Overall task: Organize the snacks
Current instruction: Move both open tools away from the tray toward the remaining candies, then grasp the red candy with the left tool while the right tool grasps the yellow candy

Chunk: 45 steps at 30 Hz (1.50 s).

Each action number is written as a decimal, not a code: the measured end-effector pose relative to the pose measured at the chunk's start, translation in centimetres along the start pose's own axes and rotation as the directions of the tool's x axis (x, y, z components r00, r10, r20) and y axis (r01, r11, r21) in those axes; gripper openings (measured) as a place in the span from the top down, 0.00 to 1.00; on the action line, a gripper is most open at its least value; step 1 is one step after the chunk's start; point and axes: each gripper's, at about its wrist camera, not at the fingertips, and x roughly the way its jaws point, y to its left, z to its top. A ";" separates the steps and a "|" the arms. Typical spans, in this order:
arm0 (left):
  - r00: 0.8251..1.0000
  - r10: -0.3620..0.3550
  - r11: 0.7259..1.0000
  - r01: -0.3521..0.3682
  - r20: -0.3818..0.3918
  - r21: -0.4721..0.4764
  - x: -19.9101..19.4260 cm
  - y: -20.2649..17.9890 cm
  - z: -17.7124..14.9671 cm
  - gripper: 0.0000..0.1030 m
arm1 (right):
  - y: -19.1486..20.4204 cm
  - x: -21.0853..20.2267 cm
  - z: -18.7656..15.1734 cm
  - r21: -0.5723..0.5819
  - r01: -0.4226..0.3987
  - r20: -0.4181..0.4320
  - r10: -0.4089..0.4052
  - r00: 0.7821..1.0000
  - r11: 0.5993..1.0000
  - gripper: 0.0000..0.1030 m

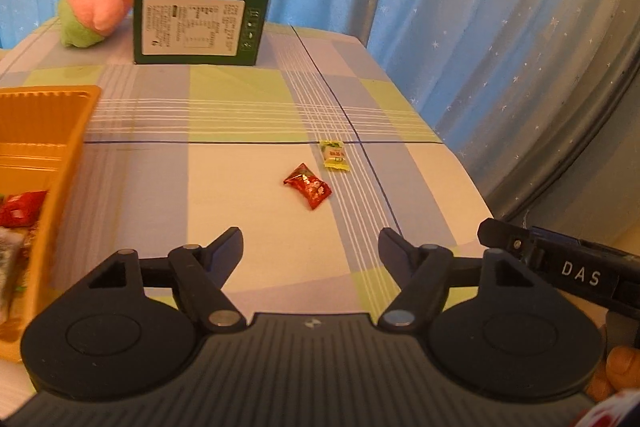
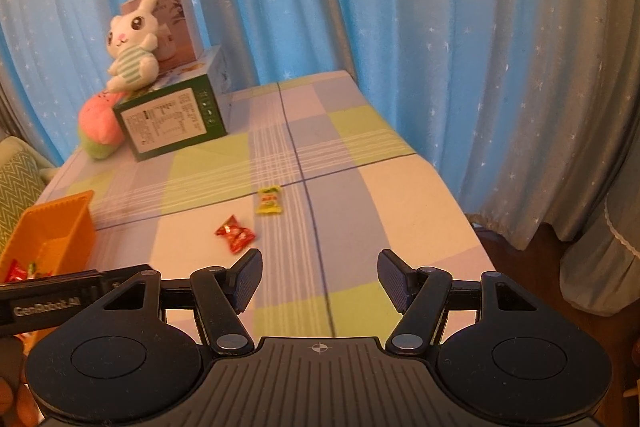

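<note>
Risk: both hand-held grippers, left (image 1: 311, 247) and right (image 2: 320, 281), hang spread and empty; slick red candy (image 1: 307, 185) may skid off the surface (image 1: 248, 211) if pinched off-centre.

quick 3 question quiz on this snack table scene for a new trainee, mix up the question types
1. True or false: the left gripper is shut on a candy.
2. Multiple choice: the red candy lies A) in the orange bin, B) on the tablecloth beside the yellow-green candy, C) on the green box.
3. Fill in: the plush rabbit sits on top of the ______.

Key
1. False: both the left gripper and the right gripper have their fingers spread, with nothing between them.
2. B
3. green box
</note>
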 end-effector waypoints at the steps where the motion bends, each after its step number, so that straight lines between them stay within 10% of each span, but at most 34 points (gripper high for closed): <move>1: 1.000 -0.008 1.000 0.008 0.001 -0.003 0.9 -0.1 0.1 0.38 | -0.3 0.7 0.1 -0.002 0.004 -0.002 -0.004 1.000 1.000 0.37; 23: 0.999 0.035 0.999 -0.035 0.007 -0.020 14.1 0.4 2.0 0.80 | -2.8 9.8 0.2 0.018 0.039 -0.021 -0.038 0.999 0.999 0.38; 45: 0.993 0.094 0.995 -0.095 0.071 0.008 6.9 5.1 2.8 0.82 | 4.8 20.2 2.8 -0.163 -0.118 -0.031 0.114 0.993 0.980 0.69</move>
